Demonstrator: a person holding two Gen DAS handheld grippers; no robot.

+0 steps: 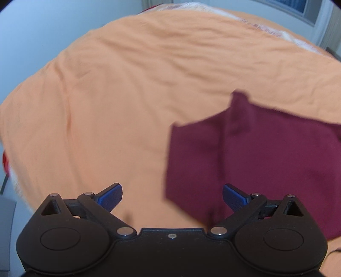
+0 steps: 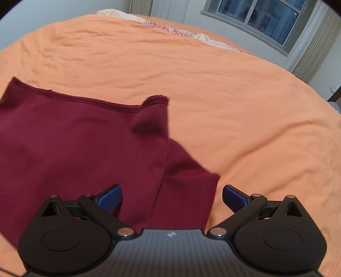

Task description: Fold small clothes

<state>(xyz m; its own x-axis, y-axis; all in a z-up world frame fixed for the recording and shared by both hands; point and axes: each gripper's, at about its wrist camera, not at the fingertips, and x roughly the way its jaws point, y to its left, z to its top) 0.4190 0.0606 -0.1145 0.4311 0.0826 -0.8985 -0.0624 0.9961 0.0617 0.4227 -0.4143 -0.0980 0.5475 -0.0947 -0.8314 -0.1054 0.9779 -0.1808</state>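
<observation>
A dark red garment (image 1: 255, 153) lies flat on the orange bed cover (image 1: 106, 95), with its side parts folded inward. In the left wrist view it fills the lower right, and my left gripper (image 1: 172, 197) hangs open above its left edge, holding nothing. In the right wrist view the same garment (image 2: 74, 153) fills the lower left, its hemmed edge running along the top. My right gripper (image 2: 172, 197) is open above the garment's right folded edge, its blue pads (image 2: 110, 198) wide apart and nothing between them.
The orange cover (image 2: 234, 95) spreads far in all directions. Pale patterned bedding (image 2: 181, 32) lies along the far edge of the bed. A window (image 2: 266, 19) with curtains stands at the back right. The bed's left edge drops to a pale floor (image 1: 8, 185).
</observation>
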